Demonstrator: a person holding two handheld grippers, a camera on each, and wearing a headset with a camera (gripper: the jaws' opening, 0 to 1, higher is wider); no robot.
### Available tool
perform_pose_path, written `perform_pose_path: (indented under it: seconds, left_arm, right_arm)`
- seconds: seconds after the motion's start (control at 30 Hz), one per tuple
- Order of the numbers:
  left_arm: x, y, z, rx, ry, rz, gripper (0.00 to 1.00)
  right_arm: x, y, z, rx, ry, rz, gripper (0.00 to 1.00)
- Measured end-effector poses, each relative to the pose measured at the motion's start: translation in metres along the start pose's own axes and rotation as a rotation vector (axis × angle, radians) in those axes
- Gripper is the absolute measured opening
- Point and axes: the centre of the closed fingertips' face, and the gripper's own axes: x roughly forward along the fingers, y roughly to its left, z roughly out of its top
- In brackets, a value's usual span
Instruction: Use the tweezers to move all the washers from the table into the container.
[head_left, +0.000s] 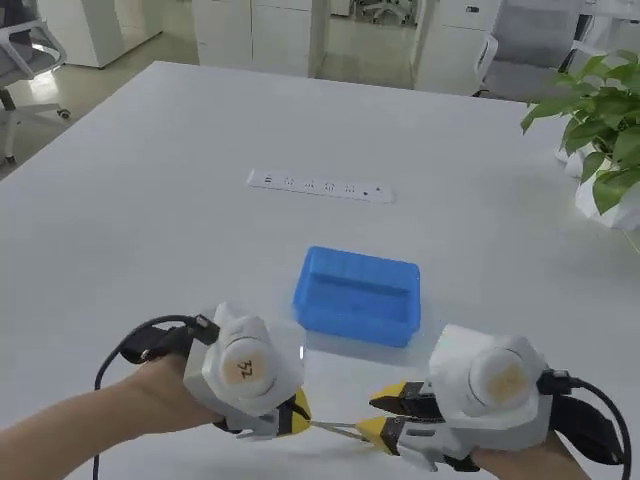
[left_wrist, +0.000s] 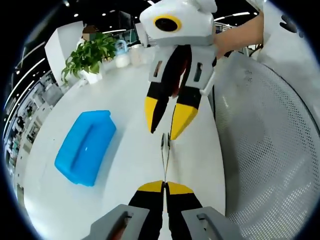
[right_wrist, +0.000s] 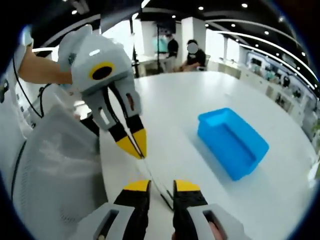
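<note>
Tweezers (left_wrist: 164, 155) nearly closed, gripping nothing — clamped in the left gripper (left_wrist: 164, 185), right gripper (right_wrist: 162, 186) spread apart

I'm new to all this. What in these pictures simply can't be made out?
- Floor of the blue container: head view, its near wall covers part, and anything small lying in it is too tiny to tell.
- The tweezers: left gripper view, too thin to tell whether the tips hold anything.
- The table under the left gripper and right gripper: head view, their bodies hide it.

White table (head_left: 150, 200), power strip (head_left: 320, 186), potted plant (head_left: 603, 110), office chair (head_left: 22, 58)
</note>
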Motion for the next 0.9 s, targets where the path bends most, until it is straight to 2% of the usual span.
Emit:
perform_pose_path:
  seconds: [0.03, 0.1, 0.17, 0.27, 0.37, 0.43, 0.5, 0.57, 0.63, 0.8, 0.9]
  left_arm:
    - [0.002, -0.001, -0.003, -0.012, 0.007, -0.001, 0.00]
    - [0.005, 0.000, -0.007, -0.015, 0.022, 0.008, 0.00]
    - [0.008, 0.000, -0.013, -0.005, 0.055, 0.011, 0.00]
    - [0.013, 0.001, -0.020, -0.006, 0.096, 0.016, 0.00]
    - [0.016, 0.000, -0.024, -0.013, 0.110, 0.013, 0.00]
    - [0.018, 0.002, -0.027, 0.008, 0.125, 0.027, 0.00]
    - [0.021, 0.001, -0.033, 0.008, 0.158, 0.025, 0.00]
    - [0.021, 0.002, -0.033, 0.015, 0.156, 0.026, 0.00]
    - [0.021, 0.006, -0.033, -0.020, 0.155, 0.031, 0.00]
    - [0.023, 0.007, -0.033, -0.037, 0.166, 0.017, 0.00]
    - [0.024, 0.006, -0.033, -0.026, 0.180, 0.024, 0.00]
  right_arm:
    - [-0.006, 0.001, 0.005, 0.023, -0.032, -0.013, 0.15]
    - [-0.014, 0.003, 0.009, 0.037, -0.049, -0.028, 0.17]
    - [-0.028, 0.000, 0.017, 0.081, -0.097, -0.078, 0.20]
    - [-0.046, -0.005, 0.026, 0.150, -0.159, -0.124, 0.23]
    - [-0.065, -0.011, 0.034, 0.233, -0.224, -0.167, 0.30]
    - [-0.078, -0.015, 0.038, 0.260, -0.266, -0.196, 0.33]
    - [-0.087, -0.017, 0.038, 0.282, -0.285, -0.218, 0.36]
    - [-0.095, -0.015, 0.039, 0.295, -0.296, -0.227, 0.39]
    - [-0.100, -0.016, 0.039, 0.301, -0.305, -0.247, 0.43]
    - [-0.110, -0.015, 0.034, 0.331, -0.323, -0.301, 0.55]
    - [-0.113, -0.013, 0.028, 0.353, -0.334, -0.313, 0.54]
